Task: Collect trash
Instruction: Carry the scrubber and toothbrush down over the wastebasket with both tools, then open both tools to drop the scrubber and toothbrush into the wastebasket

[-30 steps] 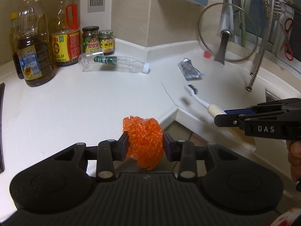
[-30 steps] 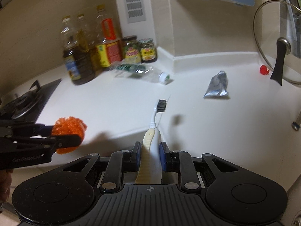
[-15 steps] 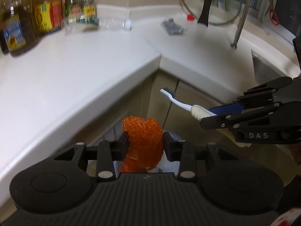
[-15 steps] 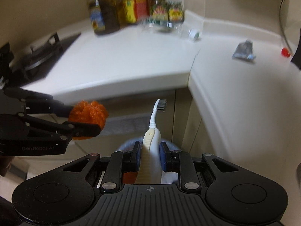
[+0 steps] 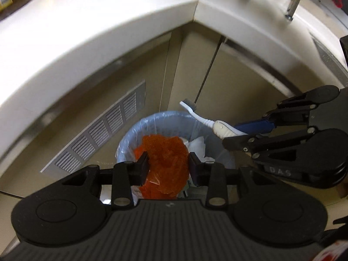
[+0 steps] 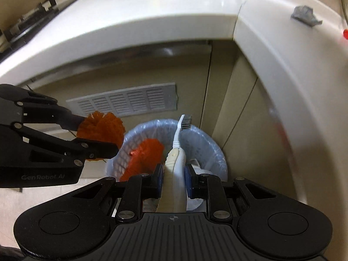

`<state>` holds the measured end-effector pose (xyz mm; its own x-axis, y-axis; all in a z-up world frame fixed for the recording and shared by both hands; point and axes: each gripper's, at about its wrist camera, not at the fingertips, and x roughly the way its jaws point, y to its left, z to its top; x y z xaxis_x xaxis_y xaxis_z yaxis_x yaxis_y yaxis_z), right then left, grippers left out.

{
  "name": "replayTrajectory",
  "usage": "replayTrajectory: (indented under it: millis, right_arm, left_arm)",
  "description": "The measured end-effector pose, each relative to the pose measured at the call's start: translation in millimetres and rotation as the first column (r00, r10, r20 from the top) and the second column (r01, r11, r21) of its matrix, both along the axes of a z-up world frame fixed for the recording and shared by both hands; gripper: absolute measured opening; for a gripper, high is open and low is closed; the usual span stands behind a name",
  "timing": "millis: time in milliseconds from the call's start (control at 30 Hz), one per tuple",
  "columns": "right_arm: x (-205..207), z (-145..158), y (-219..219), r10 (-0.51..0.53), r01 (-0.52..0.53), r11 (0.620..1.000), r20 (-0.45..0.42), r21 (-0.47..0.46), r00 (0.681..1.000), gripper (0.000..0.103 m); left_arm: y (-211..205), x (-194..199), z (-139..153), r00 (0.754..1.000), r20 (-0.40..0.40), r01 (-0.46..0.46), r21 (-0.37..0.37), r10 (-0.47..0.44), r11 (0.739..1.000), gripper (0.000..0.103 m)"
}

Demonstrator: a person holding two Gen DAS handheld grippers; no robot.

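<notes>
Left gripper [image 5: 167,166], jaws clamped on an orange mesh scrubber [image 5: 166,158], and right gripper [image 6: 173,177], jaws clamped on a white toothbrush [image 6: 177,150], both hang over the lined trash bin [image 6: 212,150], with the toothbrush head pointing toward twelve o'clock.

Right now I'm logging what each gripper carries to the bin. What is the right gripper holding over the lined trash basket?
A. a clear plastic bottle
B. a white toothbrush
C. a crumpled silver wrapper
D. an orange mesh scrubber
B: the right gripper is shut on the white toothbrush, its bristled head out over the lined trash basket; the left gripper has the orange mesh scrubber.
</notes>
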<state>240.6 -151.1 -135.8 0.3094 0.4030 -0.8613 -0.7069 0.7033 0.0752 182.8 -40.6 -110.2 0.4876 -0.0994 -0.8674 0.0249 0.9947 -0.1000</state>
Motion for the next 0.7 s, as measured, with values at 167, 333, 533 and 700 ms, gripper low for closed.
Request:
replayTrajectory:
  millis: [167,333,533,700]
  right_arm:
    - [3.4,-17.1,0.4,0.005,-0.006,1.000,-0.013,-0.024,1.000,0.021]
    - [5.3,-33.2,1.7,0.012,-0.014,0.999,-0.040,-0.045,0.999,0.021]
    - [11.7,-40.5,3.1,-0.003,0.001,0.999,-0.056,-0.045,0.998,0.021]
    - [17.4,-43.4,4.4,-0.015,0.012,0.999,-0.048,-0.046,0.999,0.021]
  left_arm:
    - [-0.2,11.2,-18.4,0.998,-0.062,-0.011,-0.016,0.010,1.000,0.034]
    - [0.3,16.9,-34.0,0.994,-0.105,-0.021,-0.038,0.017,0.999,0.034]
    - [-0.2,21.0,-42.2,0.992,-0.129,-0.021,-0.035,0.016,0.999,0.034]
    - [-1.8,28.2,-46.2,0.992,-0.128,-0.022,-0.034,0.018,0.999,0.034]
